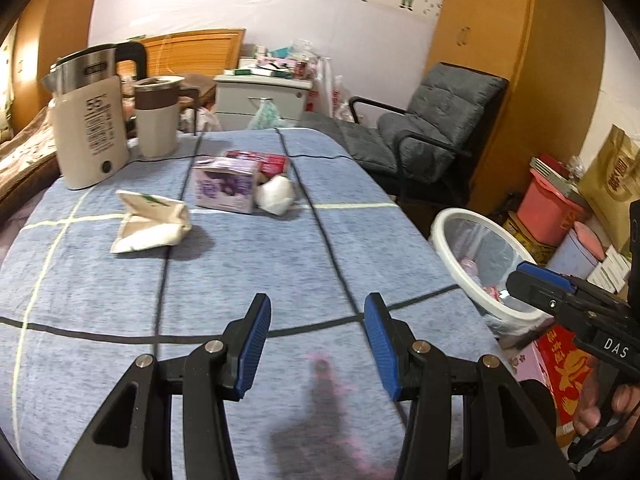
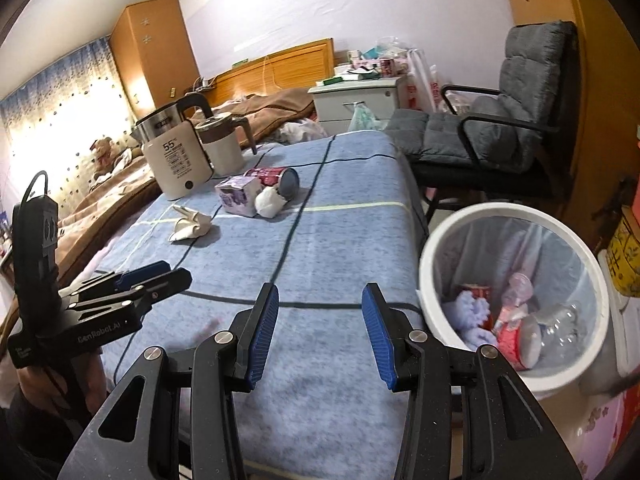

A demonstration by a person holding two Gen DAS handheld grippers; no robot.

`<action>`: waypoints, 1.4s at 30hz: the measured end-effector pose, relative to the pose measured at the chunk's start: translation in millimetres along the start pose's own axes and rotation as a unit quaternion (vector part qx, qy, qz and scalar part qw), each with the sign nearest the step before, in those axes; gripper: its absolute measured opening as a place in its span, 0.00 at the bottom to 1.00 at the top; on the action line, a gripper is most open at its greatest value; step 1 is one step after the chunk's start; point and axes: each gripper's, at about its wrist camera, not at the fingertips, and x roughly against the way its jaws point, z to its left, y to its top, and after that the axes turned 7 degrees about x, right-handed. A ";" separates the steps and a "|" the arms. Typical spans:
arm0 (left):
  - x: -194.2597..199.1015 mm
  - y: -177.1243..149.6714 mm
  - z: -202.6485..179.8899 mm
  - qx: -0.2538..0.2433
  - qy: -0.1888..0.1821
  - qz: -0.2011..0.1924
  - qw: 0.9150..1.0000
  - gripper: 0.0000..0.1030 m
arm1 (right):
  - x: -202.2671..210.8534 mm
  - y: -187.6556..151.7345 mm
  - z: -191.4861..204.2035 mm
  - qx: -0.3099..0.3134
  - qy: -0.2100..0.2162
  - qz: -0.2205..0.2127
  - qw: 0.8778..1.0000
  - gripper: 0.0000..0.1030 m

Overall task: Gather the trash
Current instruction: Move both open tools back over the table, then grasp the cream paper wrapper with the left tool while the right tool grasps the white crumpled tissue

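On the blue checked tablecloth [image 1: 280, 280] lie a crumpled white paper carton [image 1: 152, 224], a purple box [image 1: 224, 186], a white wad [image 1: 276, 194] and a red can [image 1: 260, 160]. They also show in the right wrist view: carton [image 2: 192, 228], box [image 2: 238, 196], wad [image 2: 270, 202], can [image 2: 276, 180]. A white trash bin [image 2: 432, 256] with several pieces of trash inside stands right of the table; it also shows in the left wrist view [image 1: 448, 220]. My left gripper [image 1: 318, 316] is open and empty over the near cloth. My right gripper [image 2: 320, 304] is open and empty beside the bin.
A white kettle [image 1: 90, 136] and a beige jug [image 1: 156, 120] stand at the table's far left. A grey armchair [image 1: 432, 128] sits behind the bin. Boxes and a pink bucket [image 1: 548, 208] crowd the floor at right. A bed [image 2: 120, 196] lies left of the table.
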 end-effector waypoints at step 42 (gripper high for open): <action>-84.9 62.4 91.0 0.063 0.094 0.011 0.994 0.21 | -156.7 74.7 38.7 0.050 0.058 0.051 0.996 0.43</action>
